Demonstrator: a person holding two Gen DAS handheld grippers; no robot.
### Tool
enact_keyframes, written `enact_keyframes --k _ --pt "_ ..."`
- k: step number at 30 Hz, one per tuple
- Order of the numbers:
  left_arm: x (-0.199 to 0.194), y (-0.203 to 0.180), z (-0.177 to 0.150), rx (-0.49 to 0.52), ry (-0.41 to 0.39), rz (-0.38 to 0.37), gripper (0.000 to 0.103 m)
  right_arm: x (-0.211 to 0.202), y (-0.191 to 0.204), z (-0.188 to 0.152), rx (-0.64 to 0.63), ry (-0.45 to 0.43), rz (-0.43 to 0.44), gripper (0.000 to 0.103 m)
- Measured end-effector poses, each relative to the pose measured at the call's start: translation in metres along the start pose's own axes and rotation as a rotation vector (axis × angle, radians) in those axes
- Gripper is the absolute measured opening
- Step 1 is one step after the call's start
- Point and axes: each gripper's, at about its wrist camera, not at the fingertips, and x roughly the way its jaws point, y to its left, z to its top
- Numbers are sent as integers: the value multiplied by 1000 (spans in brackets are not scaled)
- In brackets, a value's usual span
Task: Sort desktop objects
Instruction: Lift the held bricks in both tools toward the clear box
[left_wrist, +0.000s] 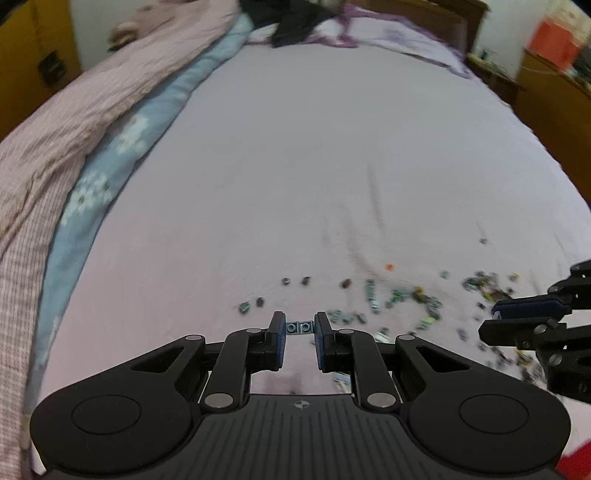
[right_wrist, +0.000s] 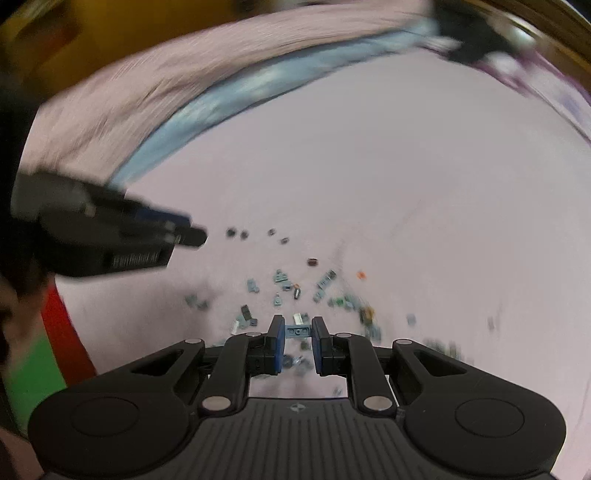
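Two hand-held grippers — left (left_wrist: 299, 328); right (right_wrist: 297, 331) — each pinching a small brick (left_wrist: 299, 327).

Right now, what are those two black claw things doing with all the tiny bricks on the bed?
A person is sorting small toy bricks scattered on the pink bedsheet. Each hand holds a gripper. The left gripper is shut on a small grey two-stud brick. The right gripper is shut on a small blue-grey brick. The rest of the loose bricks lie in a messy spread on the sheet below them. A folded blue and pink blanket runs along one side of the bed.
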Motion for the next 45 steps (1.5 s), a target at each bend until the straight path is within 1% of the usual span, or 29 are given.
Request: enact_keyframes --k 2,5,10,15,23,26,30,35,38,41,43,45 --pt "-14 -8 4 31 -2 -27 18 -22 -4 -6 102 -23 -13 17" --pt "-36 -24 9 87 -16 -66 18 -45 -5 -16 217 -60 -22 17" --pt "-68 -51 12 157 -34 -120 18 -85 -13 -32 327 -103 -47 17" --pt "-97 -77 9 180 -70 -134 18 -118 -13 -53 351 -118 -110 17" --pt "-146 -129 -6 218 -137 -101 18 -186 -31 -95 379 -230 -134 17" --pt "-168 -156 -21 238 -164 -102 18 -211 -42 -116 397 -267 -137 17" --pt "-192 -194 -41 261 -196 -115 18 -246 -57 -144 389 -306 -156 17" --pt "-214 -238 -66 281 -223 -135 18 -287 -76 -183 393 -330 -176 17" --pt "-226 -260 -75 315 -231 -153 18 -314 -90 -209 416 -346 -190 17" --pt "-232 -274 -72 361 -247 -151 18 -337 -104 -233 456 -364 -195 17" --pt "-234 -283 -67 386 -262 -149 18 -346 -114 -244 478 -374 -196 17" --pt "-228 -293 -61 395 -266 -166 18 -350 -124 -250 488 -380 -205 17"
